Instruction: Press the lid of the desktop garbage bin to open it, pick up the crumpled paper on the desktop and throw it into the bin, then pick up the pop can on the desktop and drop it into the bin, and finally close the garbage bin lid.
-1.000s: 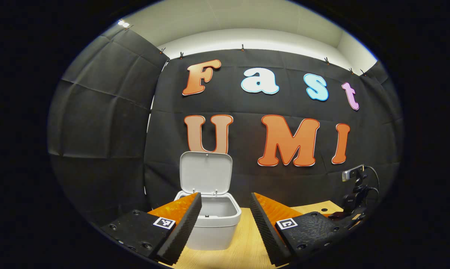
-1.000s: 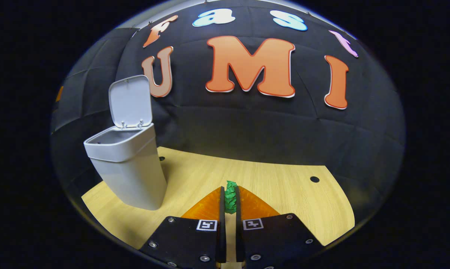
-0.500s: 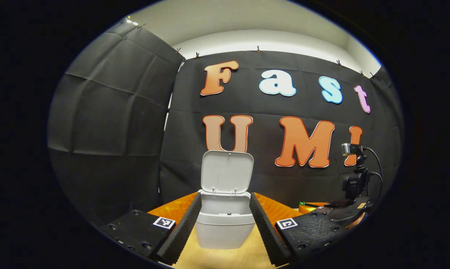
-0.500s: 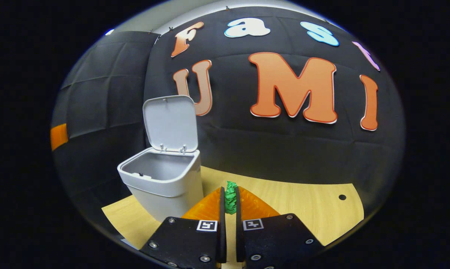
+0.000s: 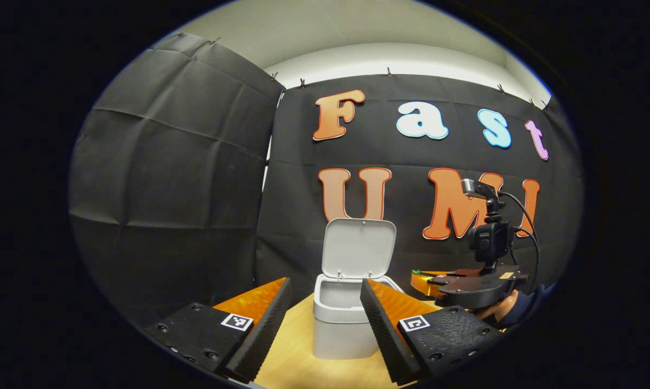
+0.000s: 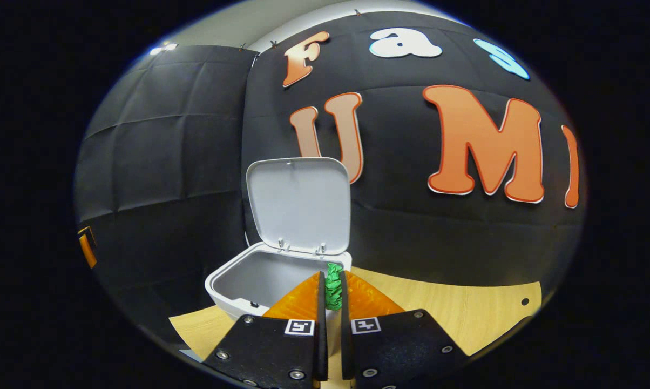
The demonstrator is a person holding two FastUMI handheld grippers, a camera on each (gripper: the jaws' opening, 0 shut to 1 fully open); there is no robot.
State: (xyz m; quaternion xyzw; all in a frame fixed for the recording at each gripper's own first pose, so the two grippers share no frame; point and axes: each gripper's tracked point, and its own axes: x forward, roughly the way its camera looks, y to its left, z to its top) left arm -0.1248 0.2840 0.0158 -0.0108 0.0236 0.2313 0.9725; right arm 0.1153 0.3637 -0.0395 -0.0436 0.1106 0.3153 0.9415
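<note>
bin – far-left on the desk, lid upright, what shows inside looks bare | right gripper clenched on the green paper wad, just at the near rim – light, squishy, pinched mid-wad, should drop easily | left gripper fingers spread wide, holding nothing, near the bin

In the right gripper view the garbage bin stands on the bench near its back edge, before the booth wall, its lid raised upright at the bin's rear. The right claw sits at the bin's right rim, the crumpled paper between its fingers. In the left gripper view the left claw sits before the bin, the right claw to the bin's right.
</note>
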